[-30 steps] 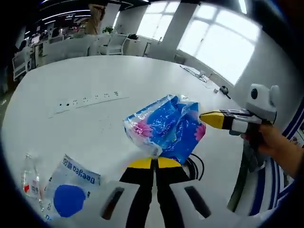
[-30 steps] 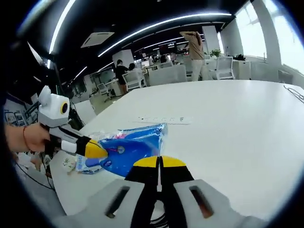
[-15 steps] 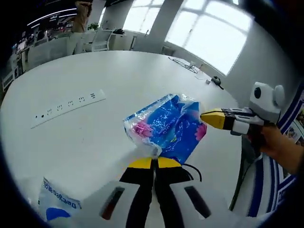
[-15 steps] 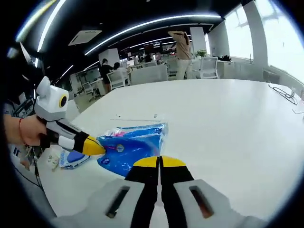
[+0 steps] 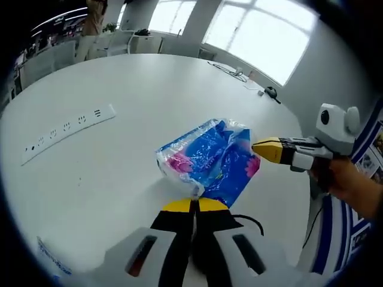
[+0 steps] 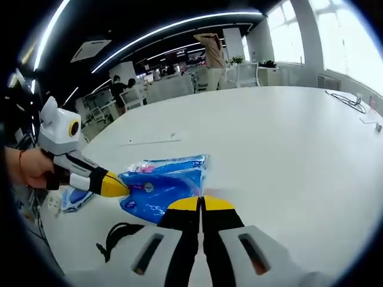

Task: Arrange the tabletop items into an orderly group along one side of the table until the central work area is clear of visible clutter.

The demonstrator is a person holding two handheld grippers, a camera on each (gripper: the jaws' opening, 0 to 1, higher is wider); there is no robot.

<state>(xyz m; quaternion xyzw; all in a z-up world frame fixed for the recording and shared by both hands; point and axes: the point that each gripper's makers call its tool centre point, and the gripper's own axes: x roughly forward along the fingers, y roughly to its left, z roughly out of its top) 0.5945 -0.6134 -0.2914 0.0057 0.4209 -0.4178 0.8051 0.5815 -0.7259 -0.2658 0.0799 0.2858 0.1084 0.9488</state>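
A blue plastic packet (image 5: 206,161) with pink marks hangs stretched between the two grippers, just above the white table (image 5: 131,89). My left gripper (image 5: 192,205) is shut on its near corner. My right gripper (image 5: 258,147) comes in from the right, a hand behind it, and its yellow tips are closed on the packet's far edge. From the right gripper view, the packet (image 6: 161,182) lies ahead of the shut right gripper (image 6: 201,204), with the left gripper (image 6: 114,186) pinching its left end.
A white power strip (image 5: 66,127) lies on the table to the left. A black cable (image 6: 116,233) curls at the near table edge. A white bag with blue print (image 6: 75,197) sits beyond the left gripper. Chairs and people stand far behind.
Both views have swung, so the white bag has slid almost out of the left gripper view and the black cable now shows in the right one. The packet stays held between both grippers.
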